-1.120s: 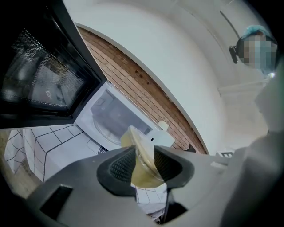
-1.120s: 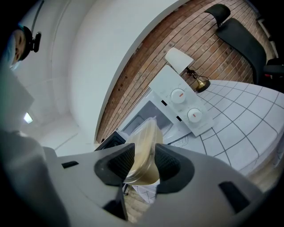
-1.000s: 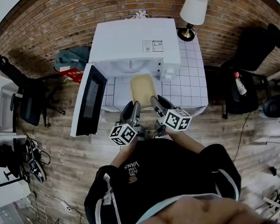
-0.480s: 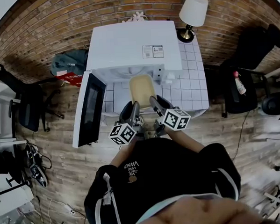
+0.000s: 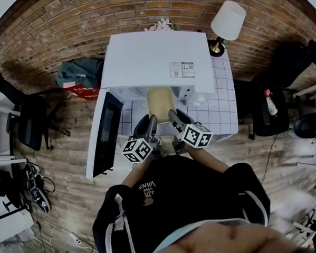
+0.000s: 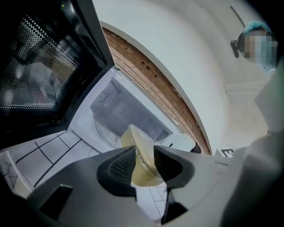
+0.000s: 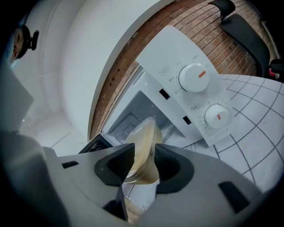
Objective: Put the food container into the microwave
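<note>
A clear-lidded food container (image 5: pixel 161 102) with pale yellow contents is held level between both grippers at the mouth of the white microwave (image 5: pixel 155 56). My left gripper (image 5: pixel 151 121) is shut on its near left rim, and the container (image 6: pixel 141 156) shows pinched between the pads. On the near right rim my right gripper (image 5: pixel 173 116) is shut too, with the container (image 7: pixel 141 153) squeezed edge-on in it. The microwave door (image 5: pixel 103 132) hangs open to the left. Inside the cavity lies the glass turntable (image 6: pixel 108 133). The container's far end is under the microwave's top.
The microwave stands on a white tiled table (image 5: pixel 220 107). Its control panel with two knobs (image 7: pixel 195 76) is right of the cavity. A white-shaded lamp (image 5: pixel 226 20) stands at the table's back right corner. Black chairs (image 5: pixel 28 122) flank the table on the wooden floor.
Both grippers have carried the container forward, from over the tiled table in front of the microwave to the cavity's mouth. The grips are unchanged.
</note>
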`<act>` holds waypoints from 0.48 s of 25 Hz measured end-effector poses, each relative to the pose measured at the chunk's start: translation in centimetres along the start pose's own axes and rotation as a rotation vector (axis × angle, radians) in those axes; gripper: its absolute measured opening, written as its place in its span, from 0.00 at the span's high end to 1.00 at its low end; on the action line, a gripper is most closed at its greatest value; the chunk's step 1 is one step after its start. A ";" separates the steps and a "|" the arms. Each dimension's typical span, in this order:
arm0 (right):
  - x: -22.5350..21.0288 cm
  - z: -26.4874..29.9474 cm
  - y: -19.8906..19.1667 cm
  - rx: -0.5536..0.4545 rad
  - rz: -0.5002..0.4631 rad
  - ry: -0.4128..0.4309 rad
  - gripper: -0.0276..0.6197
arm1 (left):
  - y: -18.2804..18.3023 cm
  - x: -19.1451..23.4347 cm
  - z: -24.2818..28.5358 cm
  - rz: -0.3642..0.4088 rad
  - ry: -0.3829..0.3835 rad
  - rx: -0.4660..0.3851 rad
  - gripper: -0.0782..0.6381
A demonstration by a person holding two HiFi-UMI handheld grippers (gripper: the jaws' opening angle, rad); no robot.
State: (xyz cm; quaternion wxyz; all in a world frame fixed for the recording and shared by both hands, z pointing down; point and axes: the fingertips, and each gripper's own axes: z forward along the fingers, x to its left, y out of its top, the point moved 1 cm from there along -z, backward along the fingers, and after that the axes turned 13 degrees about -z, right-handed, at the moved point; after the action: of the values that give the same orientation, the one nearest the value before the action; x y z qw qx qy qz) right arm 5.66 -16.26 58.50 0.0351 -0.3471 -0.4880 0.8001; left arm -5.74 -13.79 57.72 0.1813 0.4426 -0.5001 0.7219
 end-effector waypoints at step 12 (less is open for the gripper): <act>-1.3 3.9 0.0 0.033 -0.010 -0.030 0.75 | 1.2 3.0 2.7 -0.021 0.020 0.043 0.71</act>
State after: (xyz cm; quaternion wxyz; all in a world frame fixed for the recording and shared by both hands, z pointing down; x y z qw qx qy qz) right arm 4.40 -19.71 60.29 0.0375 -0.3321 -0.4769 0.8129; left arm -6.99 -17.23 59.84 0.1843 0.4441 -0.4781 0.7350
